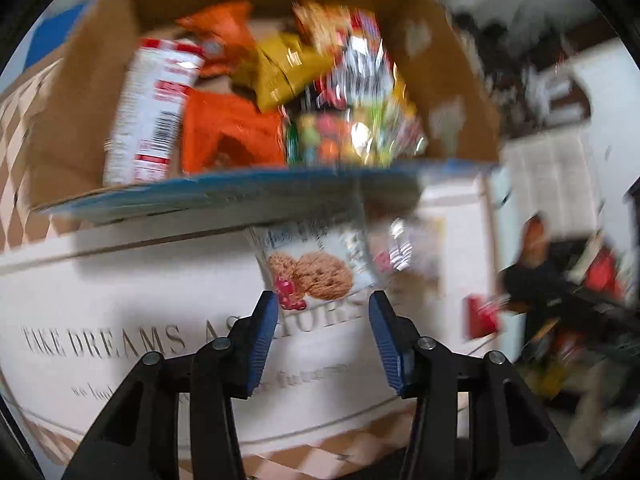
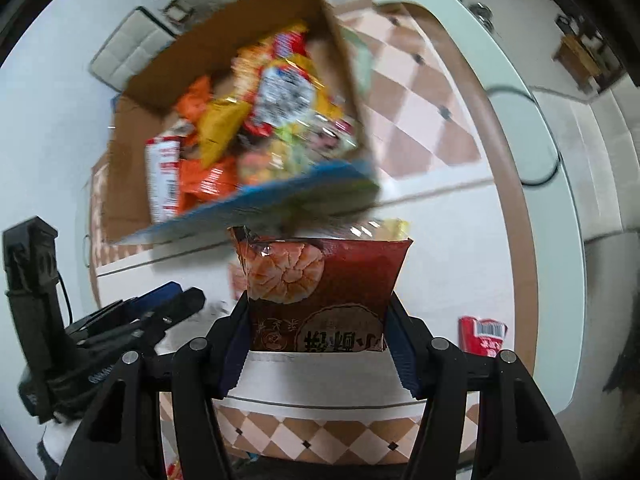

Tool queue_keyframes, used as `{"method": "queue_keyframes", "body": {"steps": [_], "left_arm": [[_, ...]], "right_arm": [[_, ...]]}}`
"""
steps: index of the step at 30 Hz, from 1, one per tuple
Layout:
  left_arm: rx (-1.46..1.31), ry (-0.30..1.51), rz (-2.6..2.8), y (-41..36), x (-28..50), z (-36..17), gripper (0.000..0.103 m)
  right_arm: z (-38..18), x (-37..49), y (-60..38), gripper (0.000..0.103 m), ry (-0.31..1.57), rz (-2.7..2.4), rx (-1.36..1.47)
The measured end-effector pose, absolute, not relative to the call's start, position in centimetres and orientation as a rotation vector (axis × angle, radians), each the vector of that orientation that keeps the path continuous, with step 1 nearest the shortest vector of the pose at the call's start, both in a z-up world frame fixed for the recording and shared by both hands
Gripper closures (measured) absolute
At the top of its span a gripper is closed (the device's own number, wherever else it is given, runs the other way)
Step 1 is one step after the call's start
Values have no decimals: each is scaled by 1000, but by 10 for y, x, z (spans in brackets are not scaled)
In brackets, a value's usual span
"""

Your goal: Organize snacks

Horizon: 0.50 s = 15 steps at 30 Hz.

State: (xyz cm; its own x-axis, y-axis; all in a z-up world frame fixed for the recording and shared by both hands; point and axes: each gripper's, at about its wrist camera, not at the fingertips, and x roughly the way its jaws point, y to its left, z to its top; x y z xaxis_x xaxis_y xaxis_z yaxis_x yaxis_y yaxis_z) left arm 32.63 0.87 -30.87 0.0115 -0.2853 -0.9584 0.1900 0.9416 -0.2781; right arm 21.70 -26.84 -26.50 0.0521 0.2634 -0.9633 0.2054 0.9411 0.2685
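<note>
Progress looks more than half: right hand-held gripper (image 2: 316,344) clamps one red bun packet (image 2: 320,292), left hand-held gripper (image 1: 323,320) stands open near one cookie packet (image 1: 316,264), not holding it; one red packet (image 2: 482,336) lies on the counter (image 2: 440,280); farther, the cardboard box (image 2: 132,168) holds roughly seven blurred snacks

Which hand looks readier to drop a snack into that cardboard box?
The right. Its jaws are clamped on the red pastry packet, just below the cardboard box. The left gripper has the cookie packet between open jaws, apparently not gripped.
</note>
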Motion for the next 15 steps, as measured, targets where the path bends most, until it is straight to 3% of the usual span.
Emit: {"method": "queue_keyframes", "body": {"steps": [5, 10, 15], "left_arm": [[240, 1477, -356, -26, 313, -341, 58], [645, 1278, -322, -62, 281, -351, 58], [808, 1162, -314, -75, 249, -362, 58]], "right_arm": [[-294, 206, -283, 39, 1572, -11, 354], [-313, 199, -294, 39, 1580, -47, 335], [-325, 195, -299, 39, 1572, -45, 336]]}}
